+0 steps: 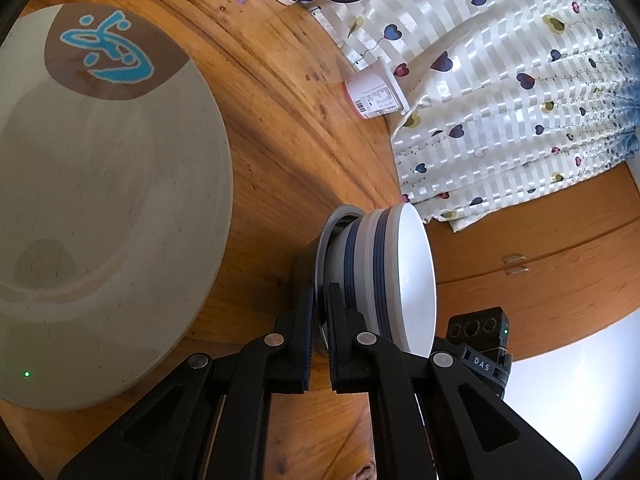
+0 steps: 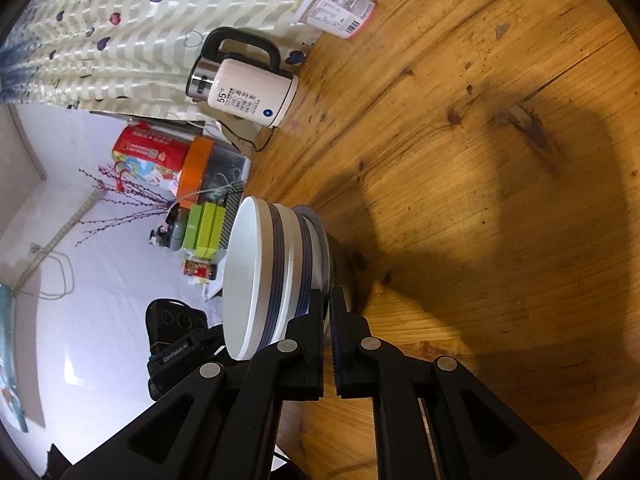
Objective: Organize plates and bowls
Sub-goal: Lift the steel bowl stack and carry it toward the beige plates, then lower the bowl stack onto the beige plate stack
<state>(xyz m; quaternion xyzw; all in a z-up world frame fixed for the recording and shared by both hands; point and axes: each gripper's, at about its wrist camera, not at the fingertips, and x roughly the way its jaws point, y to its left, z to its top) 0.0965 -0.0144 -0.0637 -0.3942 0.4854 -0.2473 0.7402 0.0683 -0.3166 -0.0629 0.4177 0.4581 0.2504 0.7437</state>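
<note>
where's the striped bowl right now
The blue-striped bowl sits on a small plate near the wooden table's edge, low centre in both wrist views; the left gripper and right gripper clamp the plate's rim.

Wooden table (image 1: 280,128), grey plate (image 1: 100,208), kettle (image 2: 248,92), yogurt cup (image 1: 376,98)

One large grey plate (image 1: 100,208), one small plate (image 1: 322,264) under one blue-striped white bowl (image 1: 396,276), one kettle (image 2: 244,84), one yogurt cup (image 2: 340,10), two black grippers — left (image 1: 319,300) and right (image 2: 326,300) — one wooden table (image 2: 460,160).
</note>
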